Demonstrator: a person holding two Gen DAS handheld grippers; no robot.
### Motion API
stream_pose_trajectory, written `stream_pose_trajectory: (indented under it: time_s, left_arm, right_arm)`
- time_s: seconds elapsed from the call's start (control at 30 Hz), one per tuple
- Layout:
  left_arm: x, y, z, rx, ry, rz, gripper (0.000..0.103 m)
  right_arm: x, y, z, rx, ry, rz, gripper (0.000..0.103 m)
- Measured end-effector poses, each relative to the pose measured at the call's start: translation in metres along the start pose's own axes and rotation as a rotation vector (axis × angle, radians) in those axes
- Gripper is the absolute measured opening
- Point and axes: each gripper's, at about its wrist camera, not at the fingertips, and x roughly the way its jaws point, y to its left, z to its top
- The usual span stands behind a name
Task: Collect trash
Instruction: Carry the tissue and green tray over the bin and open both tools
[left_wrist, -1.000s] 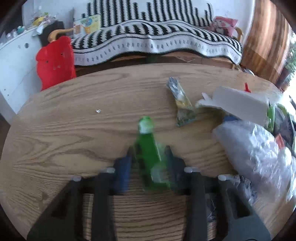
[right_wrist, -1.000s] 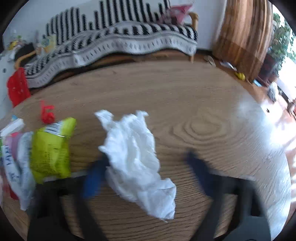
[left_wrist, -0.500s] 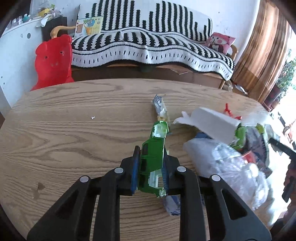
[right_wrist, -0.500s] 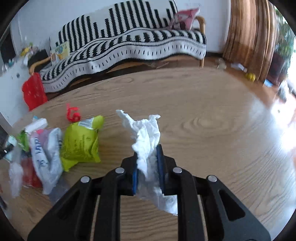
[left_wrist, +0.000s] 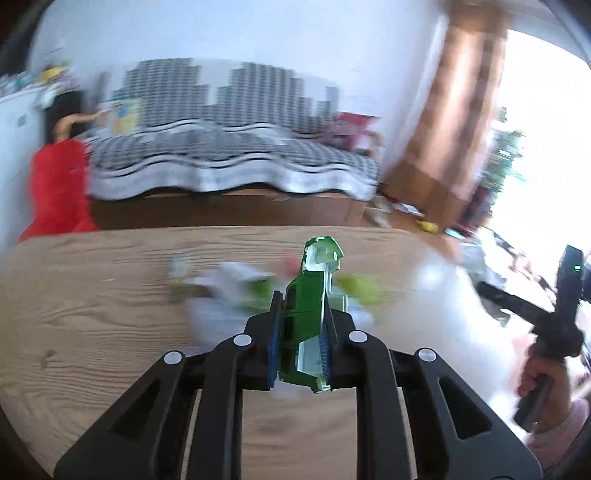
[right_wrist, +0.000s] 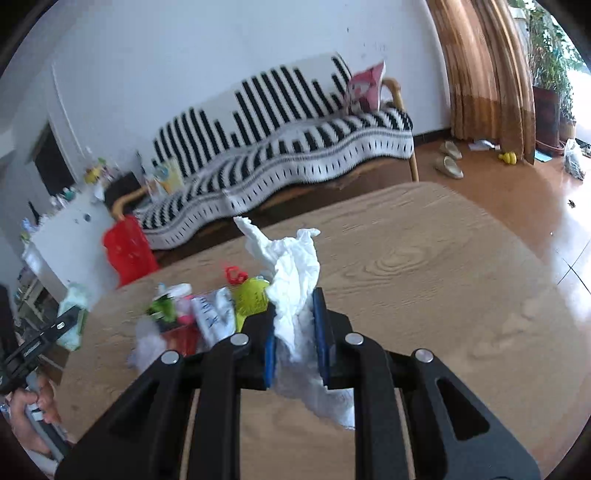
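Both grippers hold a piece of trash clear above the wooden desk (right_wrist: 424, 280).

Behind the desk stands a sofa (right_wrist: 295, 147) under a black-and-white striped cover, with a red bag (right_wrist: 127, 251) beside its end. On the desk lies a heap of litter (right_wrist: 207, 314): a yellow-green packet, white plastic, red scraps. The left gripper (left_wrist: 303, 332), whose jaws have just been closing, is clamped on a crushed green carton (left_wrist: 308, 314); the carton sits upright between the blue pads, its top poking out past the fingertips and its lower end hanging beneath them. The right gripper (right_wrist: 295, 332) pinches a crumpled white tissue (right_wrist: 291, 280), which rises above the pads and trails below them. The left view is blurred.
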Motion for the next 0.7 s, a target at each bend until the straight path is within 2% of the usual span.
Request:
stream_pose_trajectory:
  time_s: [0.1, 0.17, 0.2, 0.23, 0.3, 0.33, 0.4, 0.43, 0.5, 0.53, 0.63, 0.7]
  left_arm:
    - [-0.004, -0.075, -0.002, 0.093, 0.024, -0.135, 0.017]
    - [0.000, -0.135, -0.011, 0.151, 0.084, -0.269, 0.017]
    - [0.003, -0.156, -0.018, 0.171, 0.112, -0.311, 0.017]
    - [0.009, -0.190, -0.031, 0.207, 0.166, -0.374, 0.017]
    - [0.018, -0.239, -0.056, 0.268, 0.254, -0.448, 0.017]
    - [0.025, -0.269, -0.079, 0.313, 0.316, -0.481, 0.017]
    - [0.042, -0.319, -0.125, 0.394, 0.434, -0.516, 0.017]
    - [0.050, -0.332, -0.142, 0.413, 0.477, -0.521, 0.017]
    - [0.075, -0.357, -0.182, 0.438, 0.603, -0.532, 0.017]
    - [0.090, -0.368, -0.209, 0.446, 0.681, -0.524, 0.017]
    - [0.122, -0.375, -0.262, 0.473, 0.825, -0.473, 0.017]
    - [0.132, -0.374, -0.282, 0.481, 0.904, -0.443, 0.017]
  right_arm:
    - [-0.064, -0.030, -0.019, -0.002, -0.045, -0.026, 0.018]
    - [-0.105, -0.059, -0.031, 0.033, -0.065, -0.039, 0.018]
    - [-0.126, -0.075, -0.039, 0.053, -0.072, -0.049, 0.018]
    - [-0.147, -0.091, -0.048, 0.072, -0.073, -0.057, 0.018]
    - [-0.173, -0.115, -0.067, 0.098, -0.053, -0.072, 0.018]
    - [-0.184, -0.126, -0.079, 0.109, -0.038, -0.081, 0.018]
    - [-0.203, -0.154, -0.111, 0.155, -0.002, -0.106, 0.018]
    - [-0.208, -0.172, -0.134, 0.204, 0.029, -0.122, 0.018]
    - [-0.204, -0.200, -0.175, 0.299, 0.088, -0.138, 0.018]
    - [-0.194, -0.221, -0.207, 0.383, 0.147, -0.141, 0.018]
    - [-0.174, -0.249, -0.273, 0.538, 0.249, -0.126, 0.018]
    - [-0.171, -0.257, -0.305, 0.609, 0.267, -0.106, 0.018]
